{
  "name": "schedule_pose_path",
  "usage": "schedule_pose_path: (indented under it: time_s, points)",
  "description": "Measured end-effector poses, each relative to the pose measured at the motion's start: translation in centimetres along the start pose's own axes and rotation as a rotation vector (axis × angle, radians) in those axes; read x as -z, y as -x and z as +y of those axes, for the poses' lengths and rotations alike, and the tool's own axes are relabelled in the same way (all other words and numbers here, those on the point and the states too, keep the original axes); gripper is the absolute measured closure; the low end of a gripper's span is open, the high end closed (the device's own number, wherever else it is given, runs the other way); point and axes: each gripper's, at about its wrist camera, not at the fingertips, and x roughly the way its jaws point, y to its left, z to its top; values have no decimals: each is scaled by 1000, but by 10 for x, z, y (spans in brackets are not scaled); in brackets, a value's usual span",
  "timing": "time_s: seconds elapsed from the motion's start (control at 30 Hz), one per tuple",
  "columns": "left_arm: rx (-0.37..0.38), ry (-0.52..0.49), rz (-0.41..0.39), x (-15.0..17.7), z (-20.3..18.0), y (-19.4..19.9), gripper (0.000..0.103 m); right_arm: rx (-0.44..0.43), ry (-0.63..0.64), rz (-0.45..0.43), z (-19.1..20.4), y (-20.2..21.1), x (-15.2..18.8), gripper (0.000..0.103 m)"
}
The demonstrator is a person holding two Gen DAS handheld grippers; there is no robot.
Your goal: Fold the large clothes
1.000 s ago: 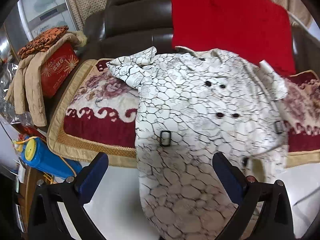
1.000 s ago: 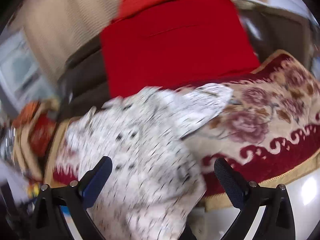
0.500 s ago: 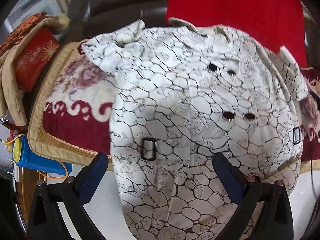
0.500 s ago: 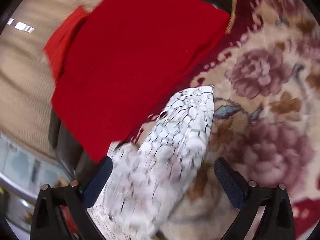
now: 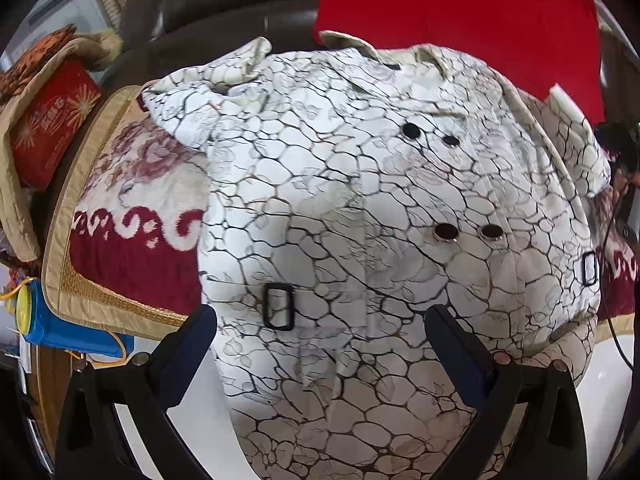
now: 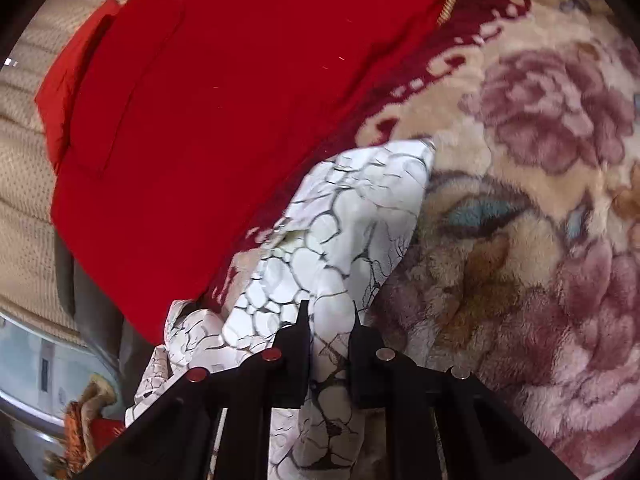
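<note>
So my right gripper [image 6: 328, 320] is closing its jaws on the sleeve [image 6: 352, 224] of the white crackle-print coat [image 5: 360, 208]; the fabric sits pinched between both black fingers [image 6: 294, 344], and the cuff end lies ahead on the floral plush blanket [image 6: 540, 240]. My left gripper [image 5: 320, 344] is released, blue-padded fingers [image 5: 188, 344] spread wide over the coat's lower front, not clearly touching the cloth; from this view I cannot tell the gap.

Coat lies front-up across the blanket-covered seat of the dark sofa [image 5: 224, 4], hem hanging over the front edge toward me. Four dark buttons [image 5: 446, 232] in two pairs show on the chest, a black belt buckle [image 5: 279, 306] at the waist, a second buckle [image 5: 589, 269] at the far right edge. Collar points toward the backrest. A red garment [image 5: 460, 20] is spread on the backrest behind the collar; in the right wrist view it lies just beside the gripped sleeve.

Containers: only a red printed box [image 5: 52, 120] at far left on the sofa arm, closed as far as I can see, contents hidden, with a tan quilted jacket [image 5: 16, 184] draped over it and an orange patterned cloth [image 5: 32, 60] on top. A blue and yellow plastic item [image 5: 60, 332] sits below it.
</note>
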Motion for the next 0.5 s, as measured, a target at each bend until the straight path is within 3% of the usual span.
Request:
schedule_pose_path:
  time_s: [0.27, 0.4, 0.5]
  points:
    - [15, 84, -58, 0, 37, 9, 0, -174, 191, -74, 88, 53, 38, 89]
    - [13, 121, -76, 1, 56, 10, 0, -234, 377, -45, 154, 58, 93, 89]
    - [9, 157, -76, 5, 73, 10, 0, -267, 553, 32, 201, 46, 157, 89]
